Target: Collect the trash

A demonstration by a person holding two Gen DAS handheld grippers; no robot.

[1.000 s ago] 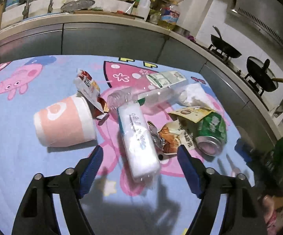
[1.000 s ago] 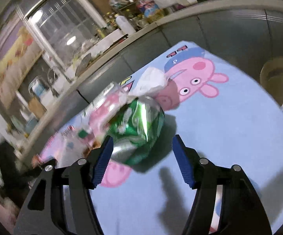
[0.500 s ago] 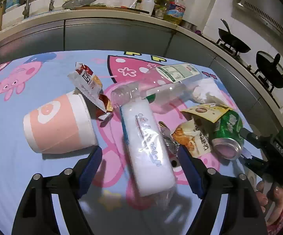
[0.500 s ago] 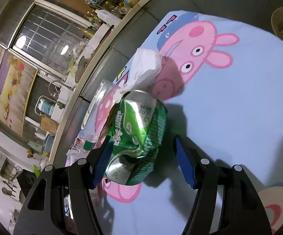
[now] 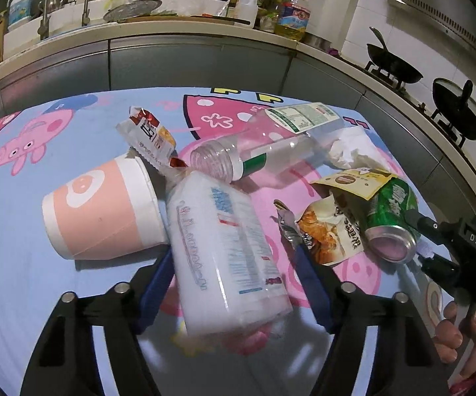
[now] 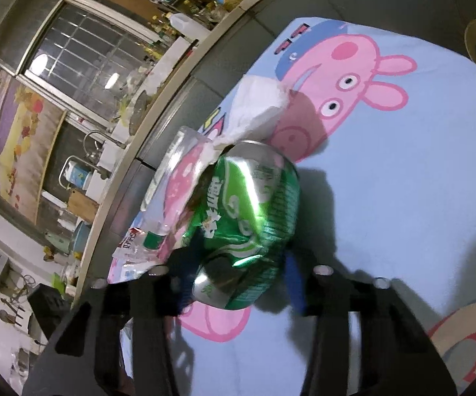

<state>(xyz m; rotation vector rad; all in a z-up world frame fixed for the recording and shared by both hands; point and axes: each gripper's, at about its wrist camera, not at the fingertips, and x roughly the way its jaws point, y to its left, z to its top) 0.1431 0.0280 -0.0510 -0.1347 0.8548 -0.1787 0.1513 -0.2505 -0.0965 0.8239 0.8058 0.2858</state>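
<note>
Both grippers had gone from wide open to closing. Right gripper (image 6: 238, 274) narrowed a lot around the dented green can (image 6: 247, 217); jaws closing, pads at the can's sides, contact looked made but blurred, can lying on the cartoon cloth (image 6: 419, 181) beside the white tissue (image 6: 257, 105). Left gripper (image 5: 234, 283) moved in over the white plastic-wrapped pack (image 5: 224, 254), now between its jaws; jaws closing, gap visible on the right pad, so not gripped yet. Pink paper cup (image 5: 102, 214), clear bottle (image 5: 270, 142) and snack wrappers (image 5: 333, 231) untouched on the cloth. Judgement: two pickups starting at once, nothing lifted yet.
</note>
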